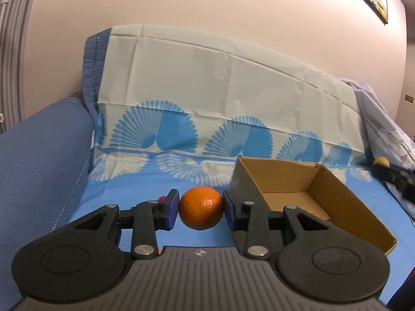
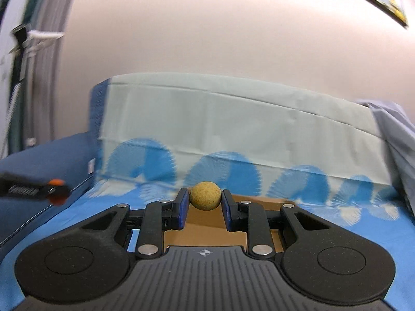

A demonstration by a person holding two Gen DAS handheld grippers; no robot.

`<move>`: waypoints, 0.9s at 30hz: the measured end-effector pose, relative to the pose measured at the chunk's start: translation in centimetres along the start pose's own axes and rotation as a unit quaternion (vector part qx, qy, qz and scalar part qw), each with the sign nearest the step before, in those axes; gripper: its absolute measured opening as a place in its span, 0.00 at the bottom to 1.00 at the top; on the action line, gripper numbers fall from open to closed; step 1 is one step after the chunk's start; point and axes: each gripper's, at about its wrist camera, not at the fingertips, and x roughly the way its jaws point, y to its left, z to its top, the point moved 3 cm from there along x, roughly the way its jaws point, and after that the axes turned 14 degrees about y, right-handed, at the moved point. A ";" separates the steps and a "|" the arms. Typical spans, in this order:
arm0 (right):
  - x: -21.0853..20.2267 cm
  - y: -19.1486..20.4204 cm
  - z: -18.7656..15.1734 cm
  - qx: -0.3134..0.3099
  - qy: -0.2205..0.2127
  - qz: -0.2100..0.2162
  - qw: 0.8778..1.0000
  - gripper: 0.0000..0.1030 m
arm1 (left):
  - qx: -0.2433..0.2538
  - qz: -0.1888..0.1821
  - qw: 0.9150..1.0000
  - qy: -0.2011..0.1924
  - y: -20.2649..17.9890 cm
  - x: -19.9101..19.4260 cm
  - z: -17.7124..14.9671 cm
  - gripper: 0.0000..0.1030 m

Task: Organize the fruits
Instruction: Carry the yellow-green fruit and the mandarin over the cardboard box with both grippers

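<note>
A sofa draped in a pale grey and bright blue sheet with fan-shaped prints (image 1: 207, 98) fills both of my wrist views, the cloth running down the backrest and across the seat. To my left is the sofa's dark blue fabric armrest (image 1: 39, 155).

On the seat stands an open brown cardboard box (image 1: 311, 197), tilted as my left camera sees it, showing only its bare cardboard floor there. In my right view the same box (image 2: 207, 228) lies directly under my right fingers.

My left gripper (image 1: 201, 208) is closed partway around a round, dimpled orange mandarin (image 1: 201, 207), both blue pads pressed to its sides, just left of the box (whether the fruit touches the sheet I cannot tell). A small red object (image 1: 162, 198) peeks out behind the left finger.

My right gripper (image 2: 205, 199) is closed narrowly on a small, rough, yellow-brown round fruit (image 2: 205, 195), held at the fingertips above the box. That fruit (image 1: 381, 161) also shows at the far right edge of my left view.
</note>
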 end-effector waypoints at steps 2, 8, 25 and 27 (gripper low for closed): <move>0.4 -2.1 0.3 0.020 0.003 -0.011 1.000 0.27 | 0.005 -0.003 1.000 0.004 -1.0 0.4 -0.3 0.39; 2.6 -6.5 -0.5 0.062 0.037 -0.018 0.997 0.27 | 0.024 -0.026 0.999 0.011 -3.8 1.0 -1.7 0.40; 3.9 -12.4 -3.4 0.099 0.065 -0.066 0.991 0.27 | 0.054 -0.083 0.995 0.004 -8.6 5.2 -2.0 0.40; 4.0 -12.8 -3.4 0.106 0.064 -0.067 0.990 0.27 | 0.052 -0.087 0.995 0.003 -8.9 5.4 -2.0 0.40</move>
